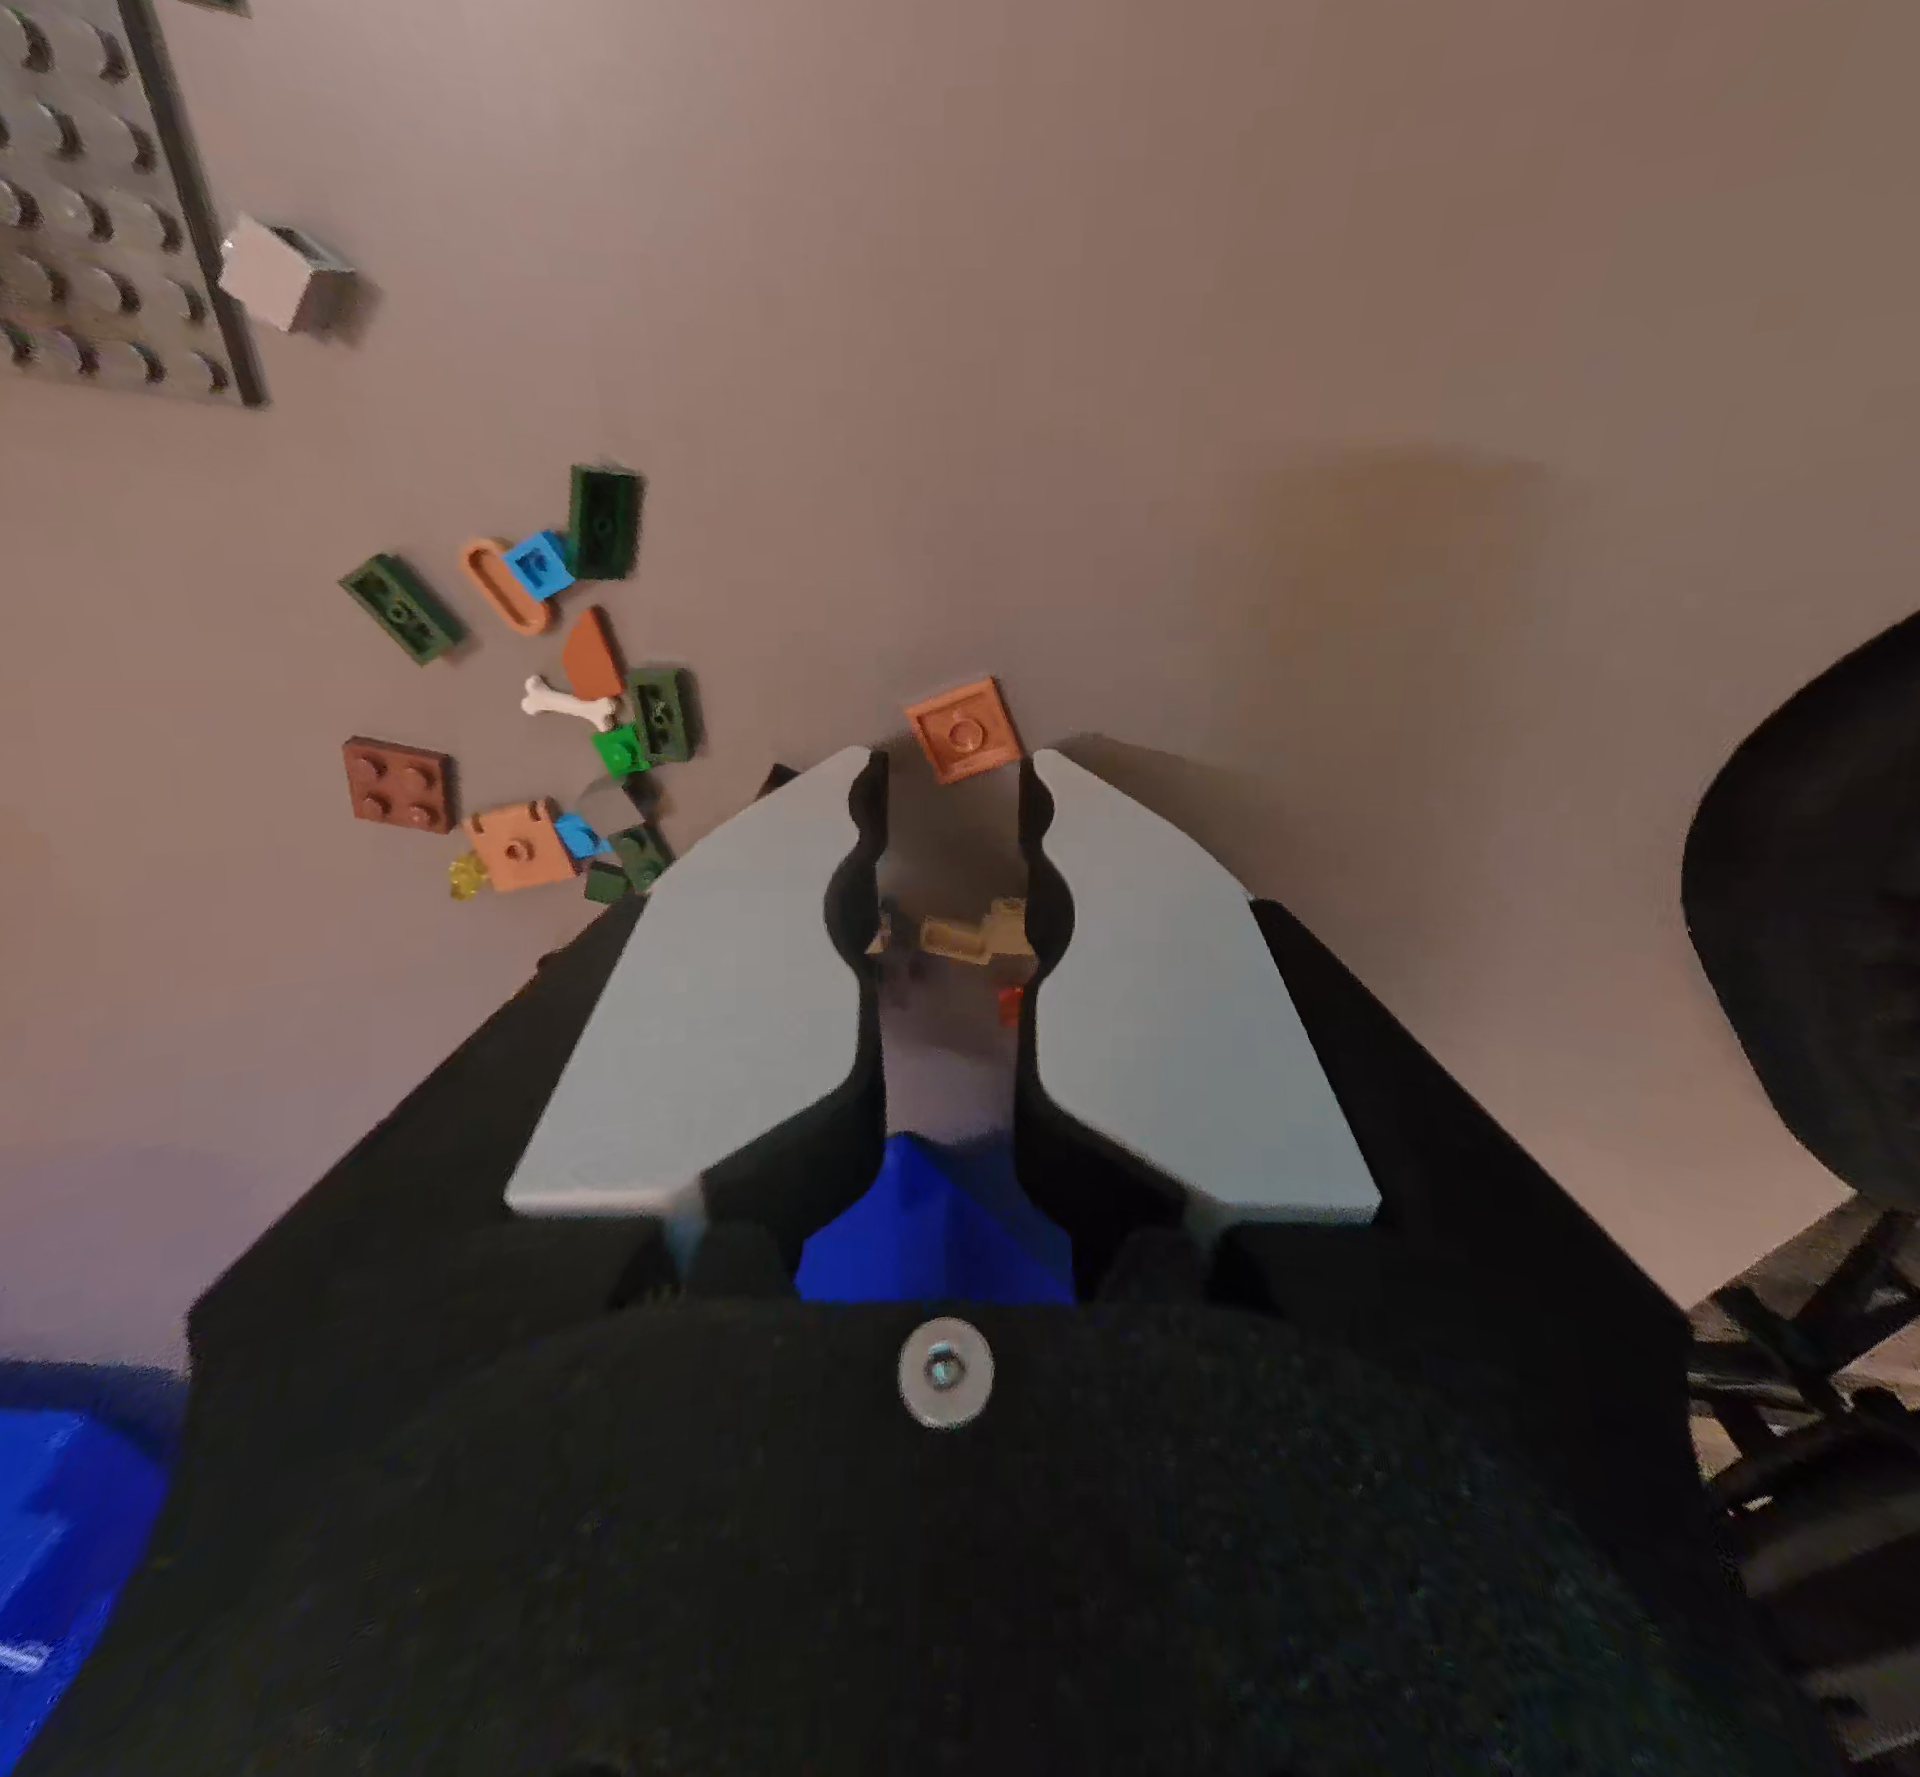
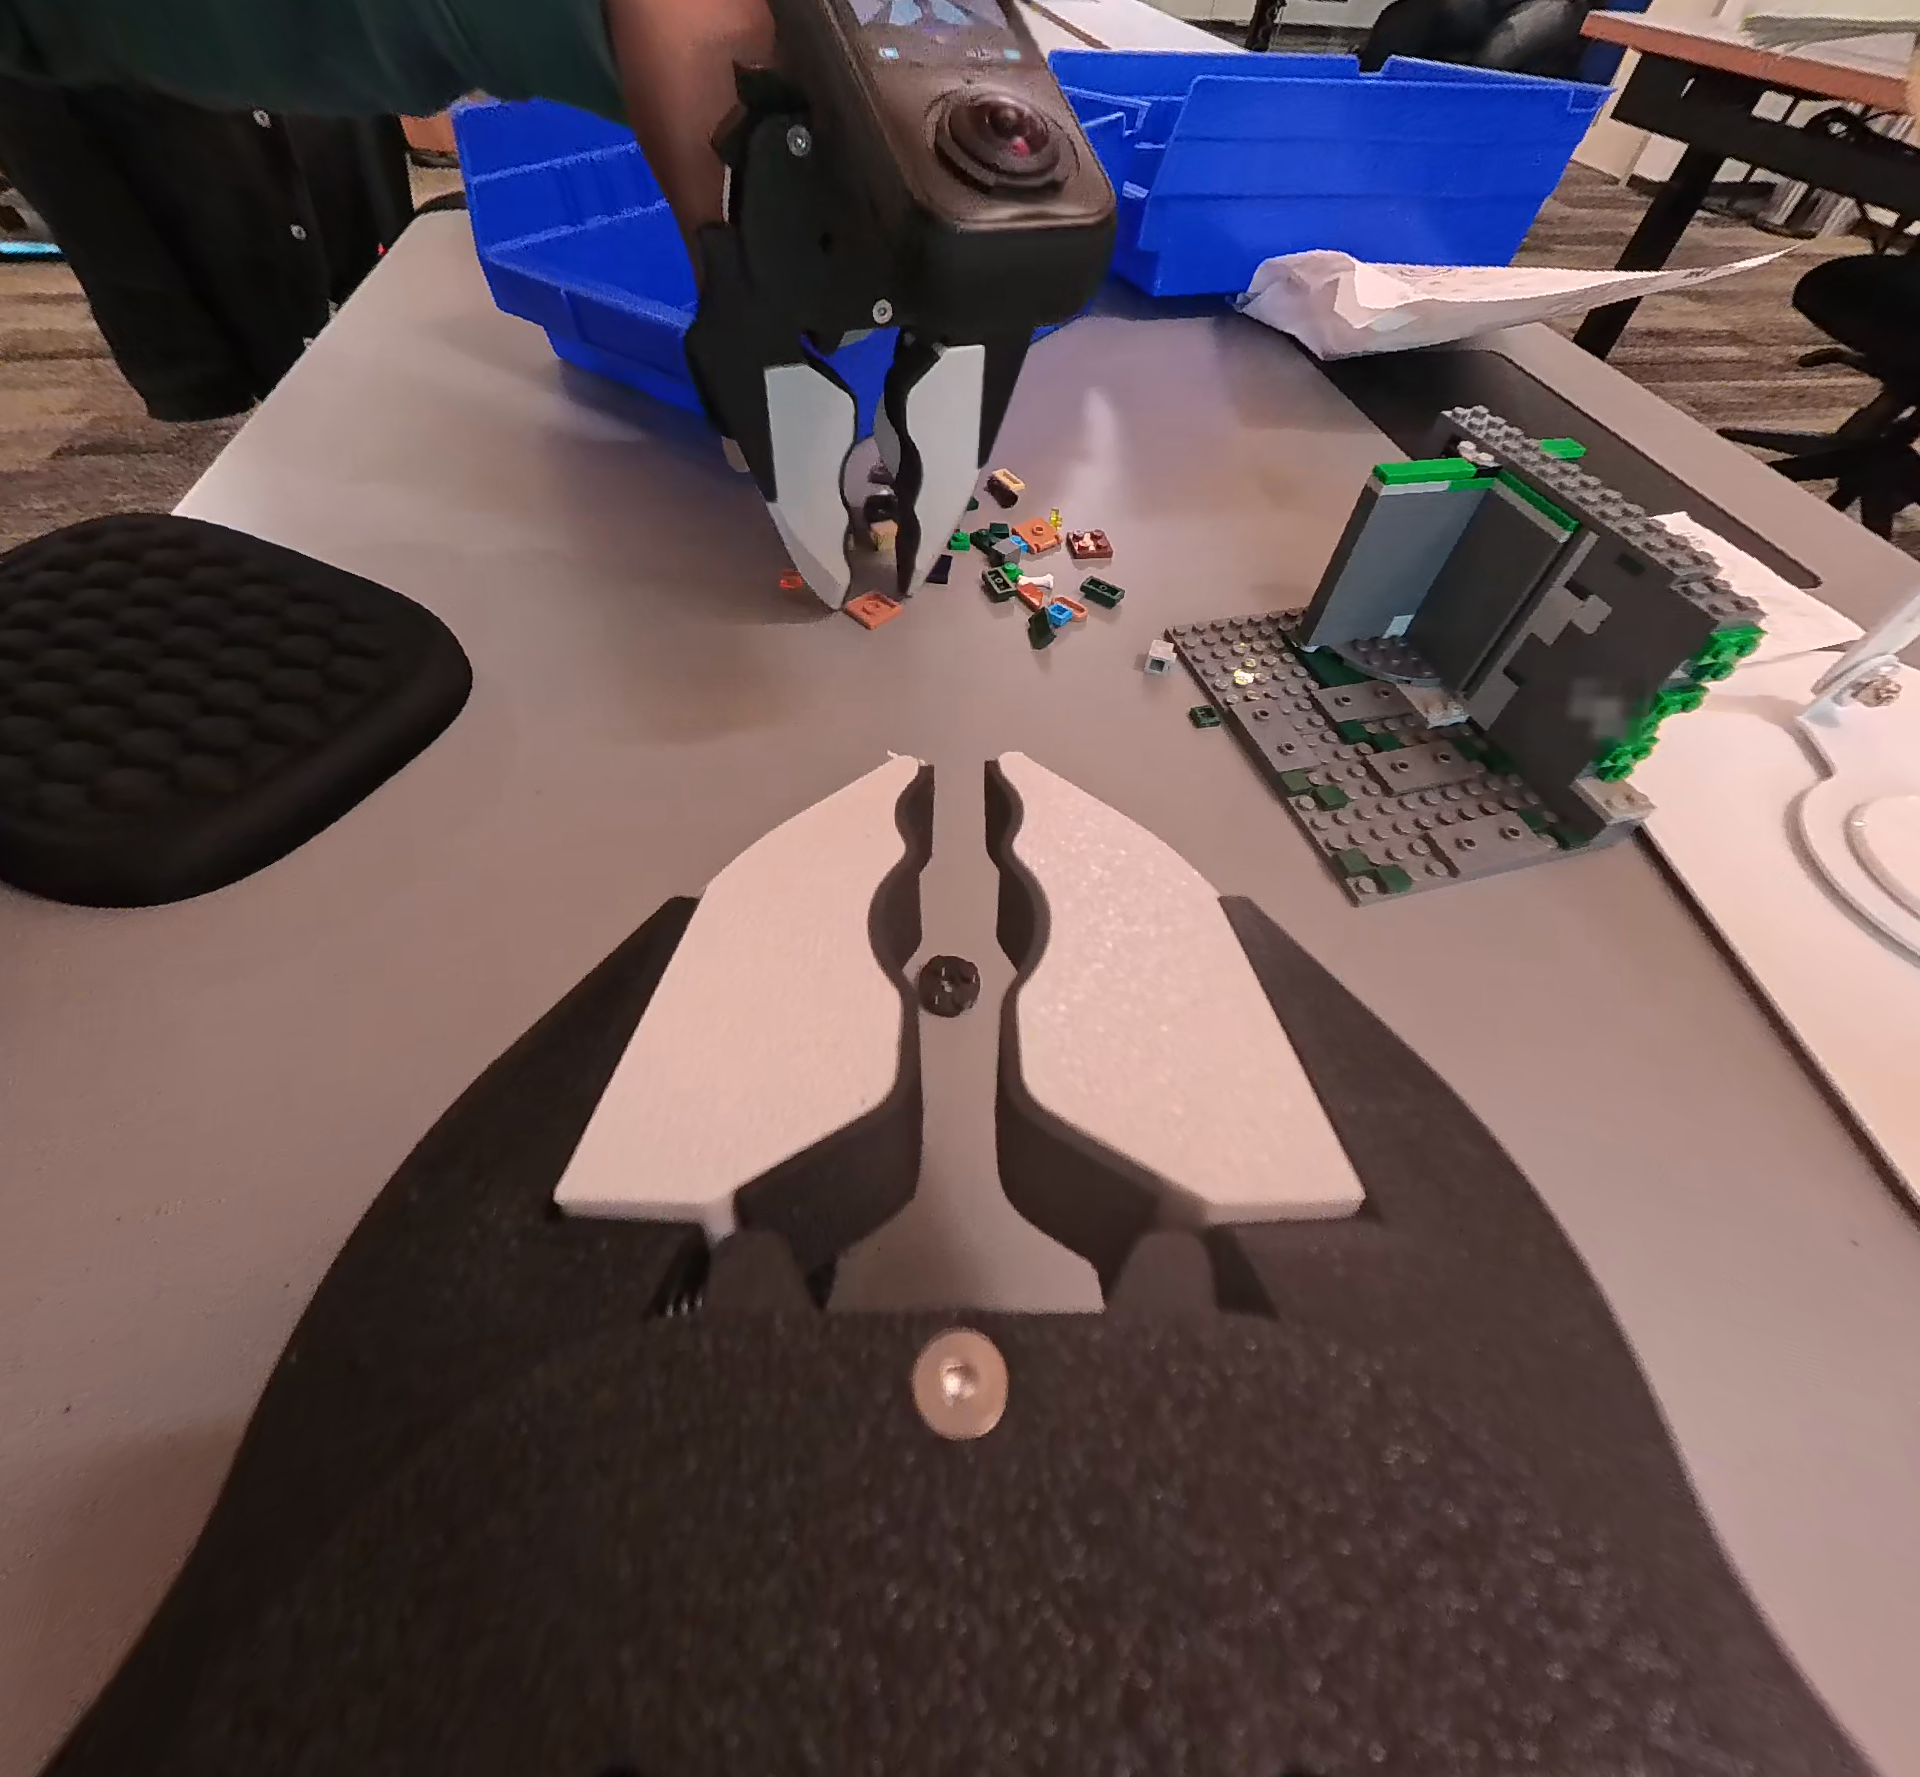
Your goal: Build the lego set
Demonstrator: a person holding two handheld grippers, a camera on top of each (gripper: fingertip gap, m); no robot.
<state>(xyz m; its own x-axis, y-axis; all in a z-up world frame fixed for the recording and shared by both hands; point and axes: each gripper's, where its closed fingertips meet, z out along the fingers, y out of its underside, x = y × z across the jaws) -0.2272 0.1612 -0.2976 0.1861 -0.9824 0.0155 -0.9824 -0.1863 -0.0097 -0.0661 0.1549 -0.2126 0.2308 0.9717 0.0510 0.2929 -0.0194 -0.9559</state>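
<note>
My left gripper point(image 1: 954, 771) is open and points down at the table. An orange square plate with one stud point(image 1: 963, 728) lies flat on the table just past its fingertips, and no pad presses on it. The right wrist view shows this gripper point(image 2: 871, 584) standing over the same plate point(image 2: 873, 607). My right gripper point(image 2: 956, 771) hovers above the table with its jaws nearly together, shut on a small black round piece point(image 2: 948, 984) that sits deeper between the pads. The grey build point(image 2: 1455, 688), a baseplate with walls and green trim, stands to the right.
Loose pieces point(image 1: 540, 688) lie left of the left gripper, also in the right wrist view point(image 2: 1039, 574). A light grey brick point(image 1: 286, 278) sits by the baseplate edge point(image 1: 94, 169). Blue bins point(image 2: 582, 273), paper point(image 2: 1455, 293), a black mesh pad point(image 2: 187, 688) and a white board point(image 2: 1787, 896) surround the work area. Tip to tip, the grippers are about 20 centimetres apart. Both grippers' tips are roughly 20 centimetres from the grey build point(image 2: 1455, 688).
</note>
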